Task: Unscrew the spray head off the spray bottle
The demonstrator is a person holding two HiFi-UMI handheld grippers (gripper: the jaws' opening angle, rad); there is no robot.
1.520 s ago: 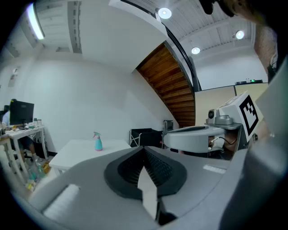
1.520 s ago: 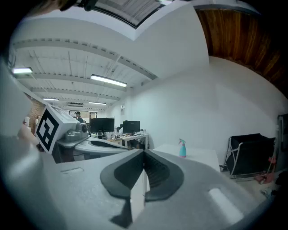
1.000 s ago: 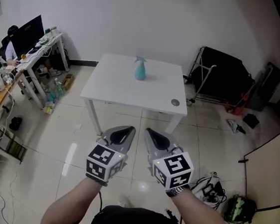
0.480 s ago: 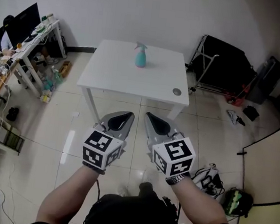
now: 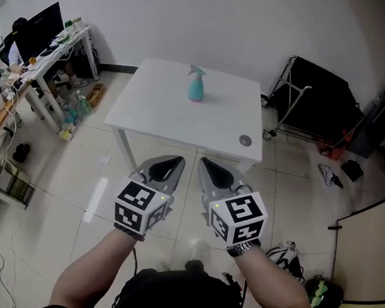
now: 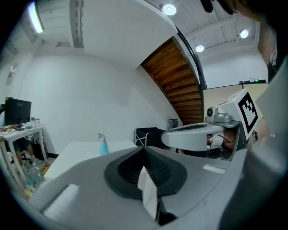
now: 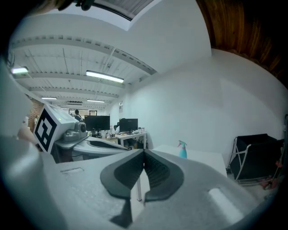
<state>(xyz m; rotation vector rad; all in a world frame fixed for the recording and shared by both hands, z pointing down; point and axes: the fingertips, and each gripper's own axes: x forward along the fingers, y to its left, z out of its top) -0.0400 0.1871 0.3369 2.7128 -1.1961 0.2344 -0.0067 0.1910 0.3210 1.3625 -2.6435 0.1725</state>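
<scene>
Approach judged in hand; left gripper (image 5: 175,163), right gripper (image 5: 208,167) closed, empty, well short of spray bottle (image 5: 196,89) on table (image 5: 158,118). Next: jaws to be opened, body and spray head (image 5: 196,70) gripped

Left gripper (image 5: 176,162) and right gripper (image 5: 206,164): grey moulded shells, black ribbed fingers (image 6: 158,167). Each carries a white cube (image 5: 142,210) with black square markers and a small green light. Dark band (image 5: 242,247) on the right wrist. Black top (image 5: 182,301).
</scene>
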